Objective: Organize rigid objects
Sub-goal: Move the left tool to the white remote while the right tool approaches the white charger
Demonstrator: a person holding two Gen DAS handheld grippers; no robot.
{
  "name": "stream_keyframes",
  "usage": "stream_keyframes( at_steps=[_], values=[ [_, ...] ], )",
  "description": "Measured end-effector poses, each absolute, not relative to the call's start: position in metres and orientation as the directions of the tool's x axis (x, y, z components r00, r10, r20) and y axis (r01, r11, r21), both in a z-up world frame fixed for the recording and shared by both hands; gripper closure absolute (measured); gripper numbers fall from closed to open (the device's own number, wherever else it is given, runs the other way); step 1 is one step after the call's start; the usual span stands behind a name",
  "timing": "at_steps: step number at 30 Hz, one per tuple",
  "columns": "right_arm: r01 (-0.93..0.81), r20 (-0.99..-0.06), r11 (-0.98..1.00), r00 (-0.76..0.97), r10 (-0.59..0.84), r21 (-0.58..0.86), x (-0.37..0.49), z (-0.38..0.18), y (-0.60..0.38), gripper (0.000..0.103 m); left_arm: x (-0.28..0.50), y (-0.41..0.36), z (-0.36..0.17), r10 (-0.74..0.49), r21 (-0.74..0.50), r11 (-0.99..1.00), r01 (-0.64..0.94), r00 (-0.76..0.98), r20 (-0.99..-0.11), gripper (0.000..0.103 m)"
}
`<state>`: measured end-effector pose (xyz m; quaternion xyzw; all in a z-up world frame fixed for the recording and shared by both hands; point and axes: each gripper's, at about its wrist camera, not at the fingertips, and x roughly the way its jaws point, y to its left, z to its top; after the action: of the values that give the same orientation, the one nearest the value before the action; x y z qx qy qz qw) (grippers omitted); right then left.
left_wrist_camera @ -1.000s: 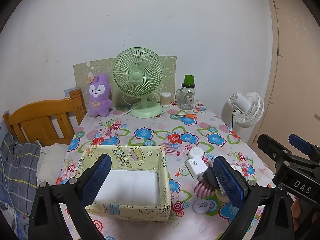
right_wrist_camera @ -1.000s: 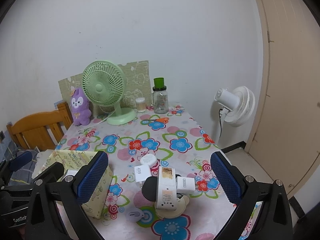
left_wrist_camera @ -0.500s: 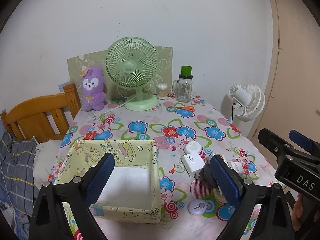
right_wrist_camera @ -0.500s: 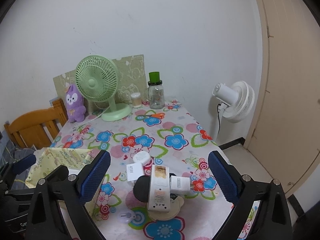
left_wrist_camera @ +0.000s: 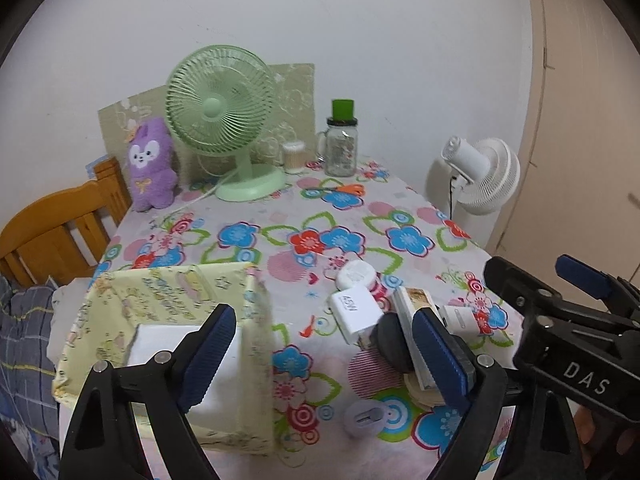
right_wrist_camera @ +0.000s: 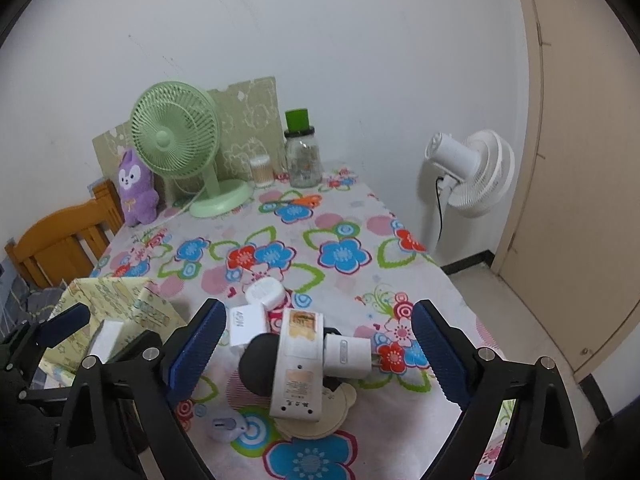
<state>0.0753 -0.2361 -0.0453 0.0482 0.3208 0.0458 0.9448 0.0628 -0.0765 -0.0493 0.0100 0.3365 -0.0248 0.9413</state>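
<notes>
The pile of small gadgets [right_wrist_camera: 298, 364] lies near you on the counter [right_wrist_camera: 344, 216], just right of the yellow box [left_wrist_camera: 168, 292]. Its white remote [right_wrist_camera: 298, 368] sits on top, tilted over a black puck [right_wrist_camera: 256, 360]; it looks hard, light and smooth, so take it across its long edges. Your right gripper [right_wrist_camera: 316, 348] and left gripper [left_wrist_camera: 324, 354] have jaws wide, just closing a little, holding nothing.
</notes>
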Motion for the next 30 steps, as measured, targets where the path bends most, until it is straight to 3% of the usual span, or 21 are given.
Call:
stream_keyframes(
  at_steps=[24, 30],
  values=[
    [-0.011, -0.746, 0.989, 0.655, 0.117, 0.145, 0.124, -0.117, -0.264, 0.014, 0.116, -0.13, -0.112, -0.083, 0.005, 0.991, 0.134, 0.646, -0.759, 0.016],
    [-0.025, -0.785, 0.993, 0.611, 0.107, 0.116, 0.134, -0.133, -0.259, 0.017, 0.114, -0.147, -0.12, -0.054, 0.069, 0.984, 0.164, 0.646, -0.761, 0.018]
  ],
)
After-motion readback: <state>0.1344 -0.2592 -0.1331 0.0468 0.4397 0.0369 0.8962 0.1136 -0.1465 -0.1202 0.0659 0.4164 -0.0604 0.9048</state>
